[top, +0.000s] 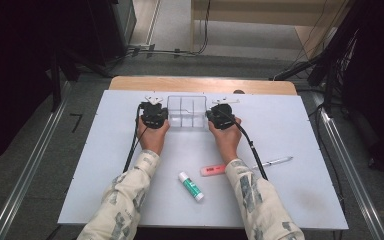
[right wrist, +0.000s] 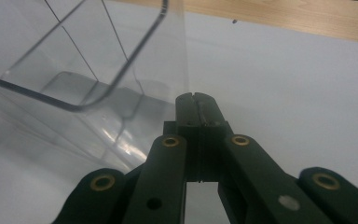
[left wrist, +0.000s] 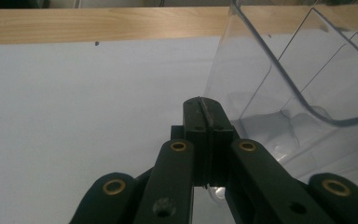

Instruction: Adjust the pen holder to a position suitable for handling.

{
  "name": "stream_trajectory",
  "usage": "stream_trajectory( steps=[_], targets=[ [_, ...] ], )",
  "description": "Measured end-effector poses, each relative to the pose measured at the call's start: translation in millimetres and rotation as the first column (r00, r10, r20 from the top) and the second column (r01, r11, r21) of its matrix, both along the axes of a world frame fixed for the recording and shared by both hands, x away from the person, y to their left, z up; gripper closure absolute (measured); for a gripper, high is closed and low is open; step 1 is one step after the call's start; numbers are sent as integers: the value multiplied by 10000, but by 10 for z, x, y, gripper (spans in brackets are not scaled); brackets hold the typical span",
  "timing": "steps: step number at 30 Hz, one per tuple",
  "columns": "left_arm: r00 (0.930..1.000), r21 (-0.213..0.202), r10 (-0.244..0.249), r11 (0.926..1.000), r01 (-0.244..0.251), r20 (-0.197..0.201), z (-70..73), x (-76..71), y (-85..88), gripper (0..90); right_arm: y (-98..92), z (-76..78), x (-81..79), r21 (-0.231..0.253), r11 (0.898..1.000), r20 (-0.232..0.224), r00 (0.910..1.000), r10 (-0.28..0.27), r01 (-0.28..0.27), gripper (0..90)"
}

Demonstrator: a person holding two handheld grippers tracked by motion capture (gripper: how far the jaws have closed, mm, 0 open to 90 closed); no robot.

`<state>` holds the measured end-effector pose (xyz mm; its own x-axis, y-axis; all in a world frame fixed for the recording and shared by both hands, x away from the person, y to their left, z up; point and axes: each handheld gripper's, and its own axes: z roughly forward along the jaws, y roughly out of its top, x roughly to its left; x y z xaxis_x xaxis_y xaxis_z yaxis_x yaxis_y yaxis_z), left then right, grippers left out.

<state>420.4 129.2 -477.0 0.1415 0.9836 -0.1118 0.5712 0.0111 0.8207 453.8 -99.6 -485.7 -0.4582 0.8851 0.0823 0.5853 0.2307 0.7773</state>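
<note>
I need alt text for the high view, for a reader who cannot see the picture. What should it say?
A person's two hands press the shut left claw and the shut right claw against opposite ends of a clear divided organizer tray on a white table. Nearer the person lie a glue stick, a pink highlighter and a pen.

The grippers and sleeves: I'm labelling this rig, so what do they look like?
Both the left gripper and right gripper are black, each topped by a grey three-cornered plate, trailing a black cable; linkages carry brass-ringed pivots. The sleeves are cream, patterned with grey patches.
</note>
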Motion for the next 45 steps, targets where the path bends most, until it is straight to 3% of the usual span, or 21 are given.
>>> stream_trajectory(
  steps=[11, 18, 29, 39, 45],
  targets=[
    [9998, 31, -192, 9998, 192, -58, 8, -23, -40, 900, -17, 24, -6, -101, 9998, 98, 9998, -160, 161, 884],
    [9988, 105, -498, 9987, 498, -24, 24, -77, -145, 900, -132, 48, -73, -108, 9997, 126, 9997, -204, 206, 885],
    [9913, 200, -1311, 9912, 1309, 91, 73, -227, -451, 900, -478, 43, -313, -128, 9988, 112, 9988, -478, 480, 886],
    [9821, 272, -1879, 9818, 1881, -106, 21, -366, -702, 900, -769, 116, -614, -144, 9975, 296, 9972, -682, 687, 886],
    [9763, 284, -2161, 9759, 2164, -149, 24, -402, -864, 900, -948, 110, -663, -7, 9948, 303, 9943, -1020, 1021, 886]
  ],
)
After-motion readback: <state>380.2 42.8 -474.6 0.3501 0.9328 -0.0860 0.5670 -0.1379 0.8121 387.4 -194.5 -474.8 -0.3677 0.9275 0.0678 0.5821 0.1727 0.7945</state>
